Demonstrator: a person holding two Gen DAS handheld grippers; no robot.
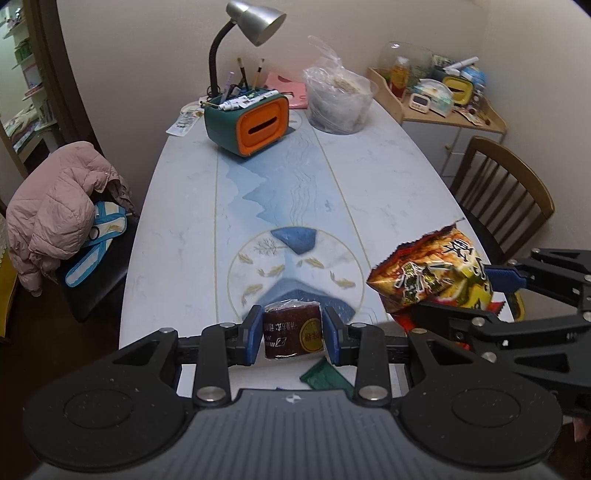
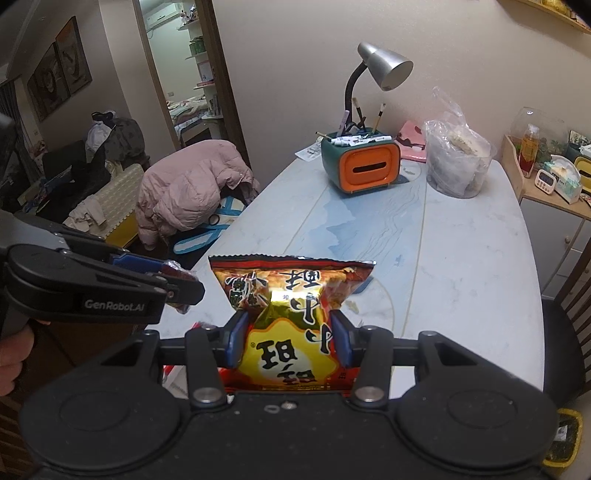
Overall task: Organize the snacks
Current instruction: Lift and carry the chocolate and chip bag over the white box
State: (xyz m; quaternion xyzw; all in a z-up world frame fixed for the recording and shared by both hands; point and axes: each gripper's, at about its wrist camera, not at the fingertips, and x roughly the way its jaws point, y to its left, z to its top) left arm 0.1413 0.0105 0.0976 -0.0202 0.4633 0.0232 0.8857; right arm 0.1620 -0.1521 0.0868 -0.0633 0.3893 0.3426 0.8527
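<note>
A: Marbled white, with a blue mountain-and-fish picture down the middle, the surface [image 1: 388, 177] runs away from both cameras toward a cream wall. What sits closest?

B: Closest in the left wrist view is the left gripper [image 1: 291, 330]. Its jaws are clenched on a small dark brown snack packet [image 1: 291, 328] with a gold round label, the blue pads pressing on both its sides. Under it, near the front edge of the surface, lies a green wrapper [image 1: 325, 378].

A: And the other side?

B: The right gripper [image 2: 288, 338] has its jaws clamped on a red and yellow snack bag [image 2: 291, 321], pinching it in at the waist so the top flares out. The bag hangs in the air above the near end of the surface, to the right of the brown packet and apart from it.

A: Anything beside the surface?

B: On the left, a chair carries a pink padded jacket [image 1: 59, 206] and a blue and white bag [image 1: 96, 247]. On the right stands a wooden chair [image 1: 506, 192] with a slatted back.

A: Further back?

B: At the far end, a green and orange tissue box [image 1: 251, 122] holds pens and brushes on top, with a silver desk lamp [image 1: 251, 18] bending over it. To its right is a clear plastic bag [image 1: 340, 99] stuffed with pale contents, and a pink booklet [image 1: 290, 90] lies behind, between the two. In the corner, a low cabinet [image 1: 454, 122] is crowded with small items too jumbled to name.
</note>
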